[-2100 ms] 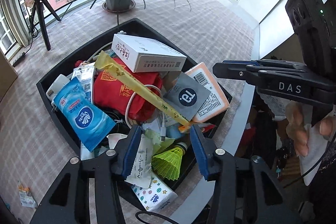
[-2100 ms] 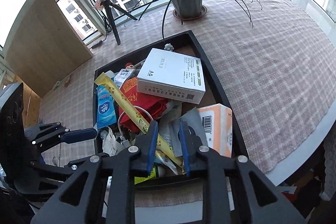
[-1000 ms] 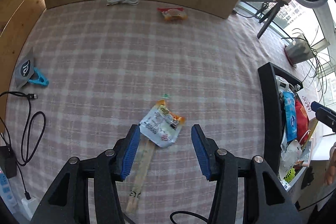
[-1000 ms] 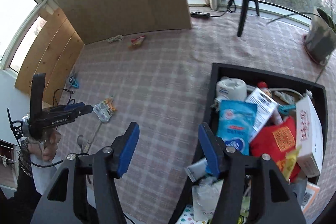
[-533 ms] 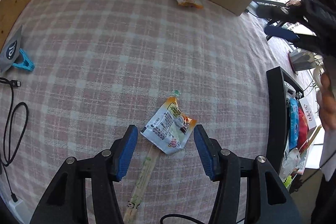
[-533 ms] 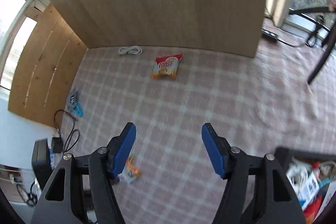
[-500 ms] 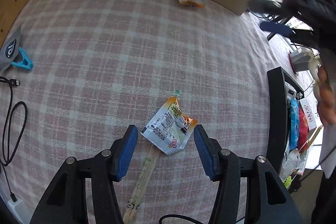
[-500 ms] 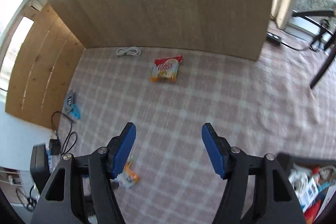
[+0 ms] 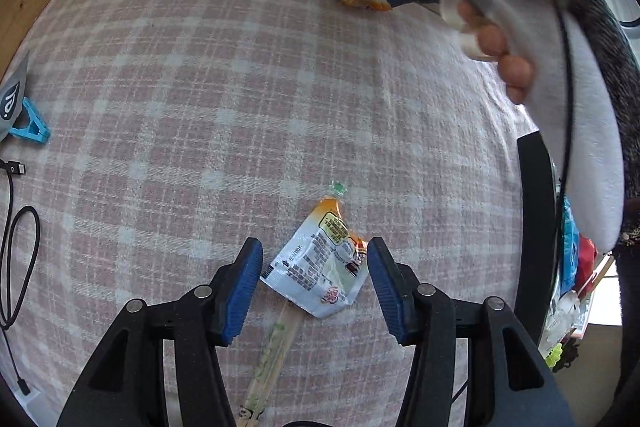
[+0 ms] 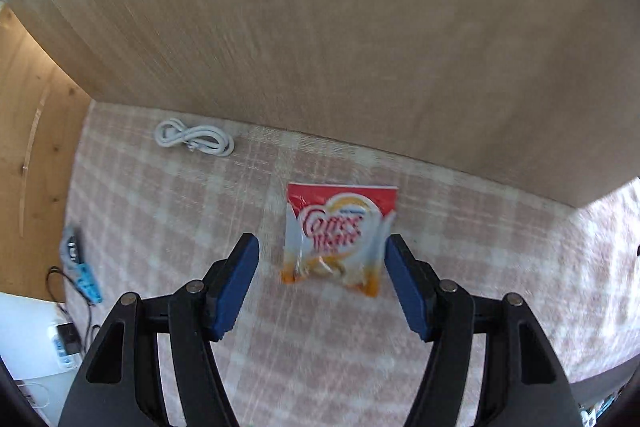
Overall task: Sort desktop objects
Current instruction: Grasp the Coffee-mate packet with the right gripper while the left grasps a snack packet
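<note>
My left tongs [image 9: 315, 285] gape around a silver sachet [image 9: 320, 267]; my right tongs [image 10: 322, 277], also released, frame a red creamer packet [image 10: 338, 231].

Plaid tablecloth [image 9: 200, 75], wooden panel [image 10: 320, 47].

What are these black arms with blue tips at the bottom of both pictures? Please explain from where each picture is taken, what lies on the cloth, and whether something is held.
They are hand-held grippers, one in each hand of a person; each carries its own camera looking along its fingers. The left gripper is open above a silver snack packet lying on a paper chopstick sleeve. The right gripper is open over a red creamer sachet. Also on the checked cloth: a white cable, a blue clip. Nothing is held.
</note>
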Demonstrator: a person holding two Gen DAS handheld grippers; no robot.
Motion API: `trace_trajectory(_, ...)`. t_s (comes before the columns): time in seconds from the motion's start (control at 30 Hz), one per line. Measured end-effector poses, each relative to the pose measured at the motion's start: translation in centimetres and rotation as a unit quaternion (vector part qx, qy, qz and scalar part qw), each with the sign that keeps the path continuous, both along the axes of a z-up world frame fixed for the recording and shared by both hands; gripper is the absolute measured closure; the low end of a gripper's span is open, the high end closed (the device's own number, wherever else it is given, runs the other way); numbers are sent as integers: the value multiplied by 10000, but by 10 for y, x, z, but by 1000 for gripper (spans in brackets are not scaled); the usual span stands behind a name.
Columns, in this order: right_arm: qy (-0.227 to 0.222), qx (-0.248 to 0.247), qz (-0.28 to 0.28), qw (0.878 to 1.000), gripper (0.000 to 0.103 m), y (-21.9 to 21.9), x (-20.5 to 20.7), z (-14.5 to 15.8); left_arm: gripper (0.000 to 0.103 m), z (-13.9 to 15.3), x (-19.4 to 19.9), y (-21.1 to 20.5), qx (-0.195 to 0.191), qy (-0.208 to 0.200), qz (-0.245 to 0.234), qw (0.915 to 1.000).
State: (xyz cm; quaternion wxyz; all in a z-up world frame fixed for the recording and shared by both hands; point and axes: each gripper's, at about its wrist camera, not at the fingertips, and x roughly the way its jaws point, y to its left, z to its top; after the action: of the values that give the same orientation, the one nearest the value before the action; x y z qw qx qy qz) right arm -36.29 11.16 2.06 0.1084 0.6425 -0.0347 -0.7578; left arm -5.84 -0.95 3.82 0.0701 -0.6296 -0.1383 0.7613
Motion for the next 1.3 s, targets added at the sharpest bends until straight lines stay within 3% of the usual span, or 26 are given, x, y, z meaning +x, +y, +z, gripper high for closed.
trace_trajectory(0.2,216,520,270,9980,39,-21,0,-5,76,-4,-1,1,-12,15,29,10000)
trace_trajectory(0.27,281,674,317,9968,53,-21,2,-5,78,-4,-1,-1,42,17,87,10000)
trace_trajectory(0.33,286,561,378,9973,58,-22,7,-3,82,-3,1,-3,85,52,116,9999)
trace_trajectory(0.37,260,496,381,9977,66,-18,9,-3,84,-2,2,-4,104,71,145,9998)
trace_trajectory(0.63,176,74,120,9997,74,15,40,-3,94,8,10,-6,401,127,261,9988)
trace_trajectory(0.73,255,-70,-57,9996,84,30,52,4,95,18,15,-13,370,199,220,9989)
trace_trajectory(0.77,282,-109,-78,9995,93,35,56,7,97,19,16,-12,357,215,205,9989)
trace_trajectory(0.8,271,-147,-65,9995,96,38,60,9,97,22,16,-11,328,228,196,9990)
trace_trajectory(1.3,633,-412,-149,9970,96,78,109,58,101,54,33,1,273,477,116,9984)
